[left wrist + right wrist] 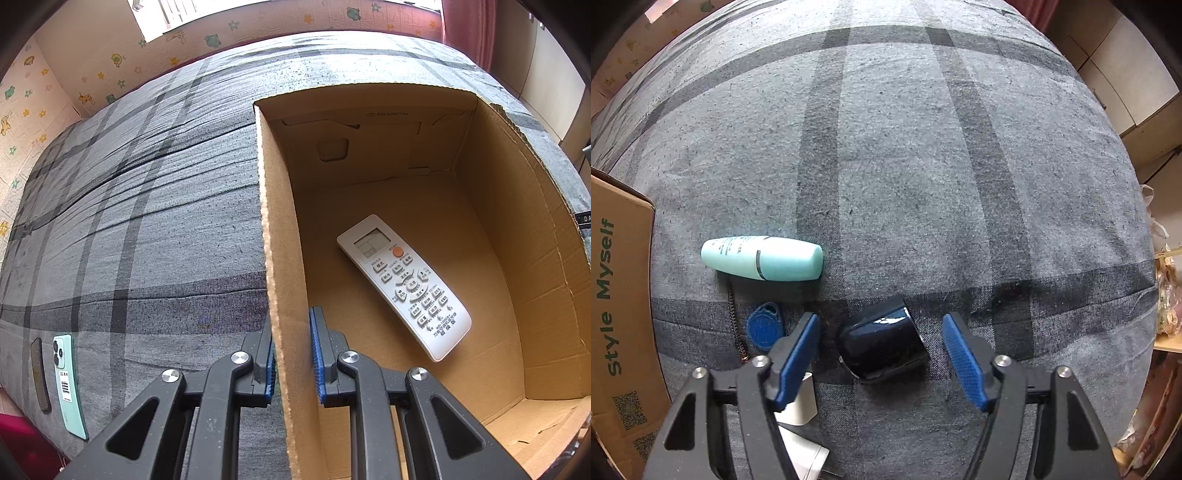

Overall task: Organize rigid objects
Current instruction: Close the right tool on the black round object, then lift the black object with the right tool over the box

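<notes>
Up close, the left gripper (291, 354) points steeply down at the open brown cardboard box (491, 206), its blue-padded black jaws clamped on the box's left wall, one pad outside and one inside. Flat on the box floor lies a white air-conditioner remote control with an orange button (402, 286), face up, its screen end toward eleven o'clock and its other end toward five. Outside the box, on the grey plaid bedcover (147, 221), a mint-green smartphone (68, 384) lies camera side up at the eight o'clock edge of the left view, with a dark flat object (40, 376) just beside it, possibly a second phone, though the edge distortion makes that hard to read. The right gripper (881, 354) points straight down over the same bedcover; its jaws stand apart on either side of a glossy dark-blue rounded cap-like object (882, 347), with a gap visible on both sides, so nothing is gripped. From that object, a pale turquoise plastic bottle (762, 258) lies on its side at ten o'clock, and a blue oval key fob (762, 326) sits at nine o'clock, just beside the left pad.
</notes>
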